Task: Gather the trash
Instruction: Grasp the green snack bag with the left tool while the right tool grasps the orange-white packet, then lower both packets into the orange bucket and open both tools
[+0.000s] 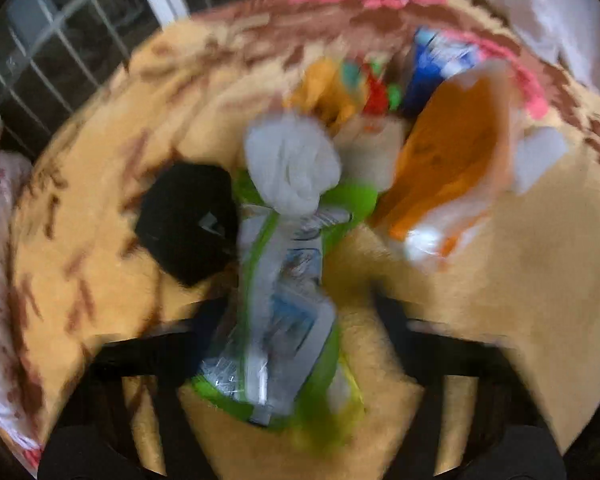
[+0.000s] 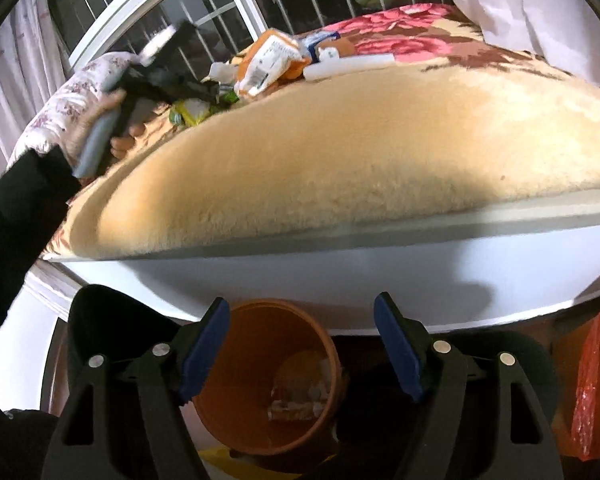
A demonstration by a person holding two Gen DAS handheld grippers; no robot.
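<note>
Gripping a green wrapper (image 1: 284, 320) in my left claw (image 1: 296, 312), long axis pointing away; right claw (image 2: 300, 344) wide, empty.

Right claw (image 2: 300, 348): pointing steeply downward, its two blue-padded fingers (image 2: 204, 350) spread wide with nothing between them. Left claw (image 1: 290, 320): blurred in its own view, angled downward, fingers closed part-way onto a crinkled green-and-clear wrapper (image 1: 276, 320). In the right wrist view the left hand (image 2: 100, 128) grips the claw's handle, a black sleeve (image 2: 20, 208) covering the forearm
</note>
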